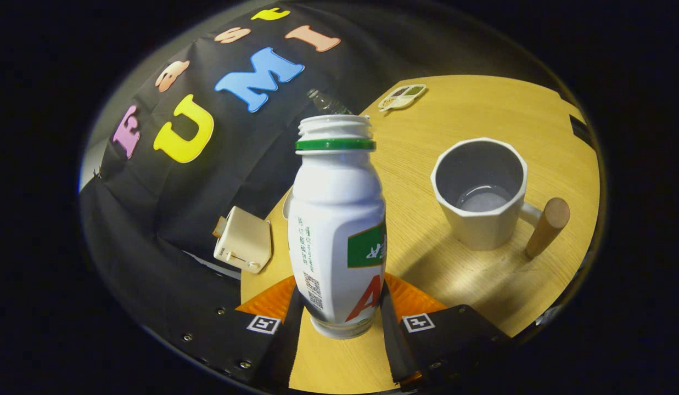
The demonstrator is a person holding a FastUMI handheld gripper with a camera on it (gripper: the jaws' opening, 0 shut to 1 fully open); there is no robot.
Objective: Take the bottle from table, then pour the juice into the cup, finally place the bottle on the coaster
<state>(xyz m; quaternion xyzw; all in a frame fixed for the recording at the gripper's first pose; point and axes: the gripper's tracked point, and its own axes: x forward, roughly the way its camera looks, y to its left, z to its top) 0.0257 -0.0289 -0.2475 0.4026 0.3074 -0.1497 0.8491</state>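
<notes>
Between fingers: bottle (pixel 337 230), uncapped, white glossy plastic, green neck ring, lower body clamped by gripper (pixel 339 323) from both sides. Cup (pixel 478 192) off to right on wooden table (pixel 482 109), faceted white ceramic, wooden peg handle. Judgement: carry level, tip slowly over rim.

The white bottle (pixel 337 219) hides the orange coaster (pixel 410 298) beneath and behind it, so just two ridged wedges peek out on either side. A pale rounded thing (pixel 287 204) behind the bottle's left shoulder is almost wholly covered; what it is cannot be told. The fingers (pixel 294 323) are cut off at their bases, and whether both press the bottle's base is unclear. A clear plastic bottle (pixel 325 102) against the booth wall is dim and half hidden behind the white bottle's mouth. The small divided dish (pixel 402 96) at the desk's (pixel 482 104) far edge is too small to read its contents.
</notes>
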